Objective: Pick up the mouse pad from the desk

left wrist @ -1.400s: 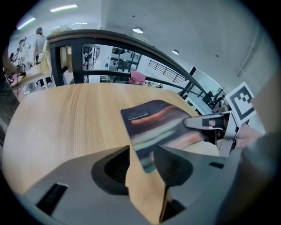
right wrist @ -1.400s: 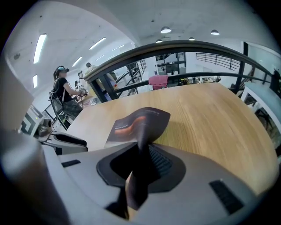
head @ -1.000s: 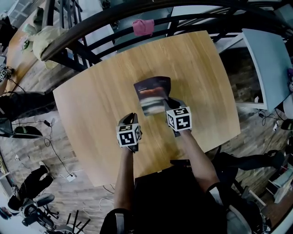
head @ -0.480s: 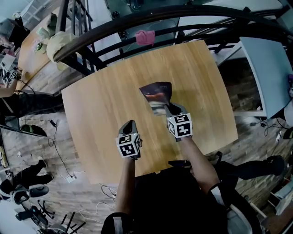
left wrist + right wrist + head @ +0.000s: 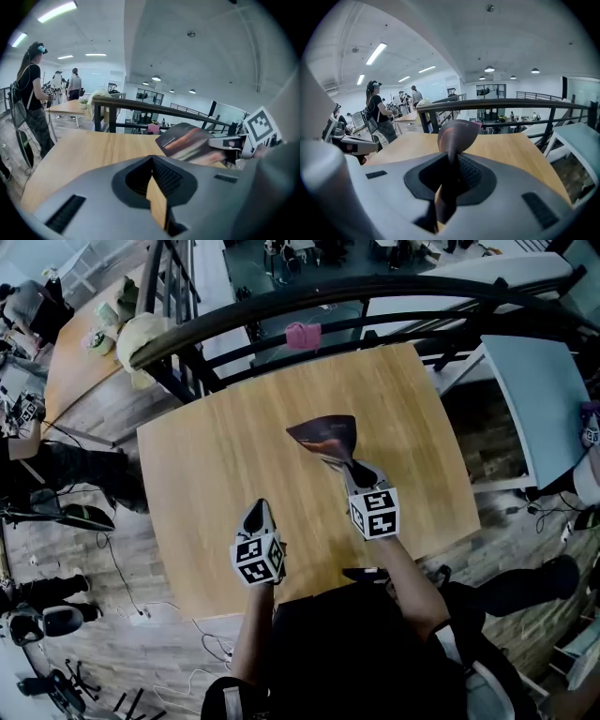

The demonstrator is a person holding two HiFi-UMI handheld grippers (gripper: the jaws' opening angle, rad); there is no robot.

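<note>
In the head view, the dark, thin, flexible mouse pad (image 5: 326,439) with a reddish print hangs clear of the light wooden table (image 5: 216,484), just right of the frame's centre. The right gripper (image 5: 354,470) pinches its near edge. In the right gripper view the jaws are closing narrowly on that edge, and the mouse pad (image 5: 457,133) stands up between them. The left gripper (image 5: 255,512), lower left of centre, holds nothing, its jaws pressed together above the table.

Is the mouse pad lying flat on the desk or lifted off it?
Lifted: the right gripper, jaws closing on the mouse pad, holds it above the desk.
</note>
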